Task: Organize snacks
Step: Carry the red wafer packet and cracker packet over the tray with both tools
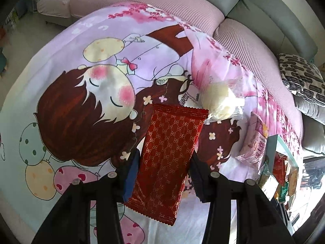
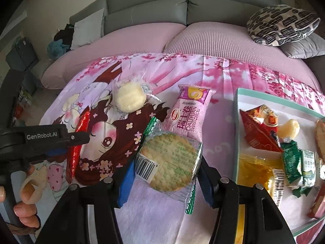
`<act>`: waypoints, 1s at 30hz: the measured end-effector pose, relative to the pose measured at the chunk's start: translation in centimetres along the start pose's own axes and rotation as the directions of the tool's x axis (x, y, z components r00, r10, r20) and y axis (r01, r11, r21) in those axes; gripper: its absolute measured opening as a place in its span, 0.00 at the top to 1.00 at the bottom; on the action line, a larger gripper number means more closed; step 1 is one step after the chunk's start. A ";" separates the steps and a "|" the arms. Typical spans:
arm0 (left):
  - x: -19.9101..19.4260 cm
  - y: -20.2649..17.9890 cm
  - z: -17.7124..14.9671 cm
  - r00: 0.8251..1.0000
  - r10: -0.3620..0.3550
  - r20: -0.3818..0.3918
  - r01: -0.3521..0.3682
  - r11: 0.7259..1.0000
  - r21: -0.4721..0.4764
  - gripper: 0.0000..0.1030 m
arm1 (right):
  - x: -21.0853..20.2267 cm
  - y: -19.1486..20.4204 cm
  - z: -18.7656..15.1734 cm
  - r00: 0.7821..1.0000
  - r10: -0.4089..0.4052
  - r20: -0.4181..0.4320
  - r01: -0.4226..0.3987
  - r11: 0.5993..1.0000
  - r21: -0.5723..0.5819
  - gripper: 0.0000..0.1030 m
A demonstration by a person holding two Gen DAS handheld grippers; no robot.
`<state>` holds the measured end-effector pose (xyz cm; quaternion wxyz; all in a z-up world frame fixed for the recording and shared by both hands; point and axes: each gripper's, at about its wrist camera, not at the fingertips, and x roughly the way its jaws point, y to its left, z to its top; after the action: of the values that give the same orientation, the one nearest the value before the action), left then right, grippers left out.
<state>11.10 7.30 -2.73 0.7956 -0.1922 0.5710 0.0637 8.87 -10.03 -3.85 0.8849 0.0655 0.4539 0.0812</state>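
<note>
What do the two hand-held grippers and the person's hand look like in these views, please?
Each hand-held gripper has black angular arms with round silver fasteners and blue finger pads: the left hand-held gripper, the right hand-held gripper. In the right wrist view, the left one's black side reads "GenRobot.AI" in white. The person's bare left hand grips its handle; no sleeve or cables show.

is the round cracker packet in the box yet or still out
Out. The round cracker packet sits between the right gripper fingers, over the cartoon cloth, left of the teal-rimmed box.
</note>
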 end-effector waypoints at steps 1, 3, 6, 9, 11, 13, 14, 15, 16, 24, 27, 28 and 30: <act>-0.2 -0.2 0.0 1.000 0.003 0.006 -0.003 1.000 0.002 0.53 | -0.1 -0.1 0.1 1.000 0.001 0.004 -0.001 1.000 0.003 0.42; -0.5 -0.2 -0.2 1.000 0.004 0.014 -0.004 1.000 0.008 0.52 | -0.7 -0.4 0.2 1.000 0.002 0.016 -0.002 1.000 0.010 0.42; -0.9 -0.7 -0.3 0.999 0.010 0.030 -0.011 1.000 0.015 0.52 | -1.2 -0.8 0.4 1.000 0.003 0.025 -0.003 1.000 0.020 0.42; -1.6 -1.5 -0.4 0.998 0.012 0.054 -0.013 1.000 0.026 0.52 | -2.0 -1.6 0.5 0.999 0.004 0.042 -0.006 0.999 0.040 0.42; -2.0 -2.0 -0.5 0.997 0.009 0.071 -0.011 0.999 0.034 0.52 | -2.6 -2.0 0.5 0.999 0.004 0.053 -0.007 0.999 0.050 0.42; -2.3 -2.6 -0.6 0.996 0.005 0.084 -0.009 0.999 0.042 0.53 | -3.2 -2.5 0.6 0.998 0.005 0.065 -0.009 0.998 0.062 0.42; -2.6 -3.0 -0.7 0.996 0.002 0.093 -0.006 0.999 0.049 0.52 | -3.4 -2.8 0.6 0.998 0.004 0.070 -0.009 0.998 0.068 0.42; -2.7 -3.3 -0.8 0.995 -0.001 0.100 -0.004 0.998 0.056 0.52 | -3.6 -3.0 0.6 0.997 0.003 0.074 -0.009 0.997 0.073 0.42; -3.0 -3.8 -0.9 0.994 -0.005 0.109 -0.002 0.998 0.064 0.53 | -3.9 -3.2 0.7 0.997 0.002 0.079 -0.008 0.997 0.079 0.42; -4.3 -7.4 -2.1 0.986 -0.051 0.157 0.028 0.989 0.146 0.52 | -6.1 -5.7 0.7 0.993 -0.019 0.120 0.002 0.991 0.136 0.42; -4.6 -9.2 -2.8 0.983 -0.072 0.168 0.041 0.982 0.185 0.52 | -7.0 -7.1 0.6 0.990 -0.037 0.134 0.014 0.986 0.168 0.42; -4.6 -9.8 -3.0 0.982 -0.079 0.169 0.045 0.979 0.200 0.52 | -7.2 -7.5 0.6 0.990 -0.041 0.137 0.017 0.984 0.175 0.42; -4.7 -11.1 -3.6 0.981 -0.096 0.170 0.055 0.971 0.231 0.52 | -7.8 -8.9 0.5 0.988 -0.061 0.143 0.031 0.978 0.207 0.42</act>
<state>9.88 -3.72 3.29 0.8624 -0.1157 0.4925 -0.0148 5.54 -20.38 0.89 0.9065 0.1513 0.3942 0.0086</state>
